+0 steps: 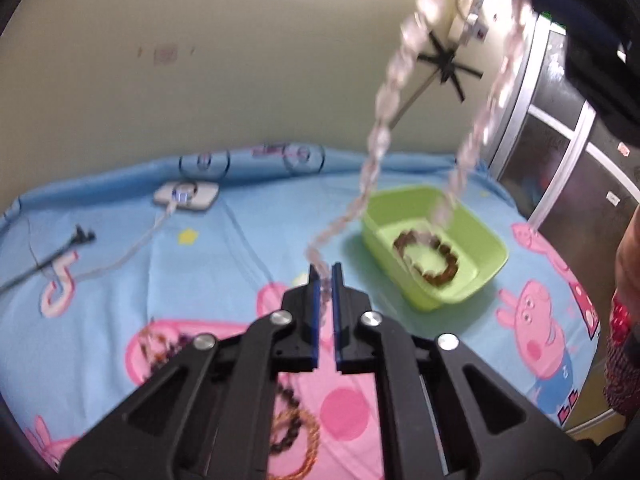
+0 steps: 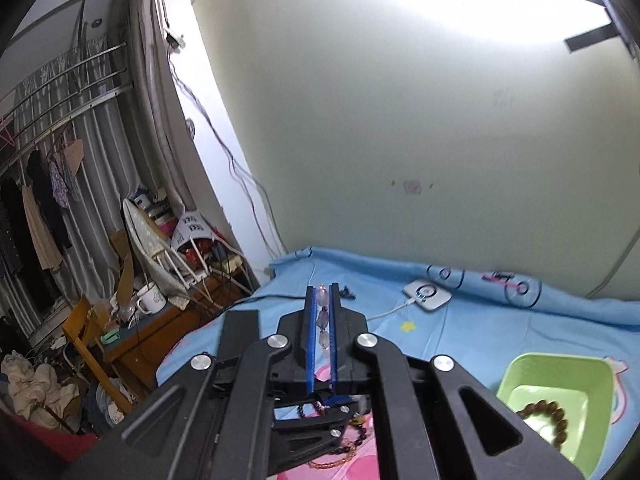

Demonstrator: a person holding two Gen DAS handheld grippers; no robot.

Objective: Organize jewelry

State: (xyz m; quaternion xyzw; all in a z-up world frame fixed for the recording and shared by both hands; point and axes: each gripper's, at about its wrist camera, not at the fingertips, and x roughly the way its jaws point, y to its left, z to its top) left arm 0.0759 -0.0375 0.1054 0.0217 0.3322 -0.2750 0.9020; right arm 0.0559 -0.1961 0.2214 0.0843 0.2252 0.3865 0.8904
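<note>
A pale pink bead necklace (image 1: 384, 116) hangs in a long loop between both grippers, above the bed. My left gripper (image 1: 325, 276) is shut on its lower end. My right gripper (image 2: 322, 300) is shut on its other end, with beads (image 2: 323, 320) lying between the blue pads; it sits high at the top right of the left wrist view. A green plastic bin (image 1: 472, 280) stands on the blue cartoon sheet (image 1: 224, 256), holding a brown bead bracelet (image 1: 436, 256). The bin (image 2: 600, 376) and bracelet (image 2: 552, 420) also show in the right wrist view.
Several more bead strands (image 1: 296, 432) lie on the sheet under the left gripper. A white charger puck (image 1: 186, 196) with cable and a black cord (image 1: 44, 252) lie near the wall. A cluttered desk (image 2: 160, 320) and chair stand beside the bed.
</note>
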